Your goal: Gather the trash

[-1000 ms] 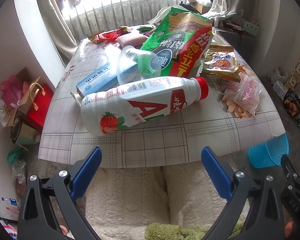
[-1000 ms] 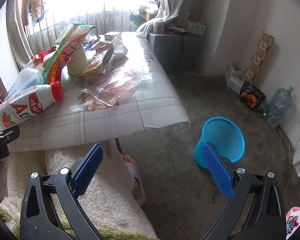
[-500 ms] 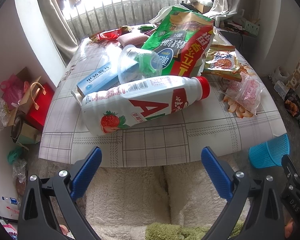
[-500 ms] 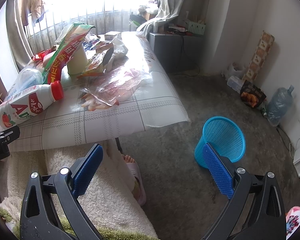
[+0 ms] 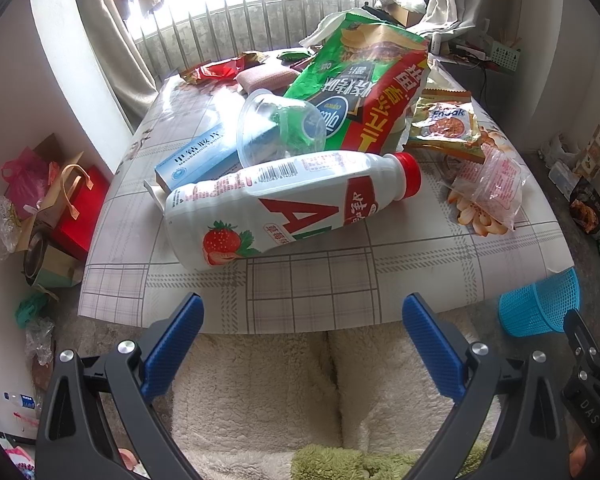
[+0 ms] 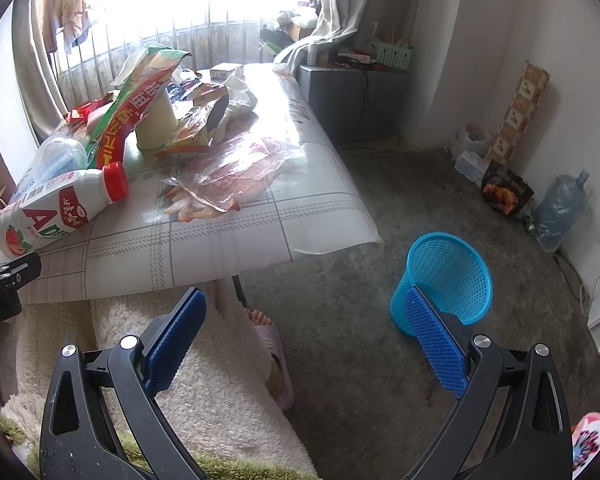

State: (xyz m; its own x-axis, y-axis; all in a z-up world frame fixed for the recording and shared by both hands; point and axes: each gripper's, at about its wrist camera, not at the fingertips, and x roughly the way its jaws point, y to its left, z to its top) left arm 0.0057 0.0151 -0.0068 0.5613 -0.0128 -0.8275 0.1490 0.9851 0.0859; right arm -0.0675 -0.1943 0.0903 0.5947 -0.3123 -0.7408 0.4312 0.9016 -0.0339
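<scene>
We are holding the left tool [image 5: 300, 344] and the right tool [image 6: 306, 328] with jaws spread wide and gripping nothing, both short of the bench [image 5: 312, 292]. The bottle [image 5: 284, 204] is lying on its side near the bench's front edge, resting against a clear cup [image 5: 278, 128] and a blue box [image 5: 196, 158]; a chip bag [image 5: 364, 92] is leaning behind them. The basket [image 6: 446, 276] is standing on the floor, well apart from the bench. Judged risks: the round bottle is likely rolling off the edge if nudged, and lifting it is likely toppling the cup and bag
</scene>
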